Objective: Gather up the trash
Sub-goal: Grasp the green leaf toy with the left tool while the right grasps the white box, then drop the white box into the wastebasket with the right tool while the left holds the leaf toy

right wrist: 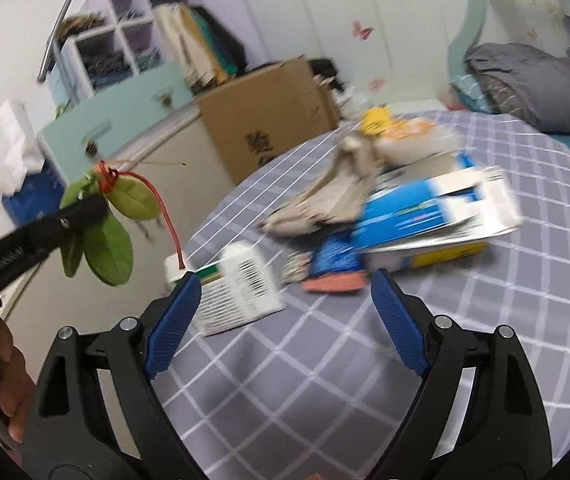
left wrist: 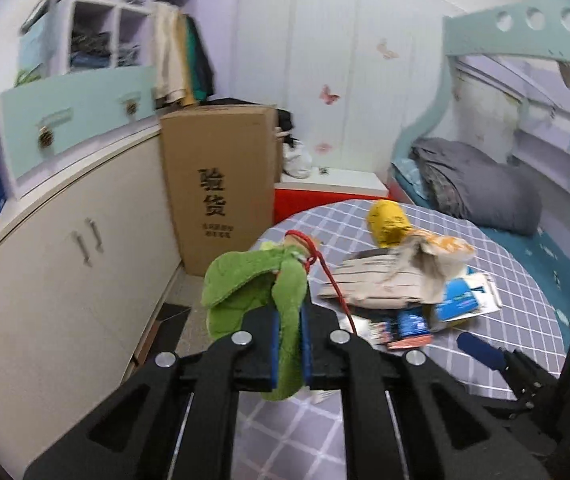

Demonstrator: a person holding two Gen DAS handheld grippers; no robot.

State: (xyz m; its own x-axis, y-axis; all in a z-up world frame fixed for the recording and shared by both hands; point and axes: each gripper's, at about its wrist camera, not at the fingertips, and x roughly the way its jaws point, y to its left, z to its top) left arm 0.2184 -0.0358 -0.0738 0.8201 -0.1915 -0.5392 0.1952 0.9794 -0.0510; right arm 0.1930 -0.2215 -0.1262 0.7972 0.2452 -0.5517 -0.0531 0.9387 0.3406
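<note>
Leaves [left wrist: 245, 292], green and tied with a red string [left wrist: 335, 284], are clenched between the blue pads of the left gripper [left wrist: 289, 344], held off the table's left edge. The right gripper [right wrist: 285, 316] hangs released, jaws wide apart, over the checked table [right wrist: 485, 320]. Just ahead of it lie a white carton [right wrist: 241, 292], crumpled paper [right wrist: 325, 196] and a blue box [right wrist: 425, 208], heaped toward the far edge.
</note>
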